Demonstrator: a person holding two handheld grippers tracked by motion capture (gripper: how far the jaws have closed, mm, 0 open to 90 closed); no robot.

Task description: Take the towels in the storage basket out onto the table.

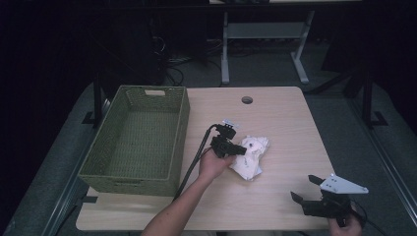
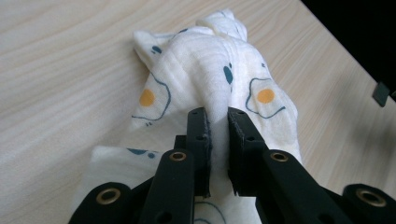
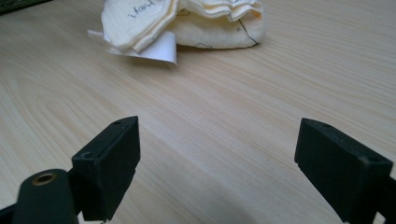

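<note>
- cloth (image 1: 251, 155) is lying bunched near the middle of the worktop (image 1: 275, 196), just right of the green woven basket (image 1: 135, 142); white muslin, fried-egg print
- left gripper (image 1: 239, 148) is sitting at the cloth's left edge, jaws pinching a raised fold of it
- left gripper view: left gripper (image 2: 218, 135) jaws are nearly together with fabric squeezed between the pads; cloth (image 2: 210, 74) is showing orange yolks and dark blue outlines, detail the high view is blurring out
- right gripper (image 1: 305, 189) is hovering at the near right corner, well apart from the cloth, jaws wide apart, holding nothing
- right gripper view: right gripper (image 3: 217, 163) is looking across bare wood at the cloth (image 3: 196, 23); stacked layered edges, a white tag (image 3: 159, 49) sticking out and some handwriting are showing here, can't read it
- basket is looking empty in the high view
</note>
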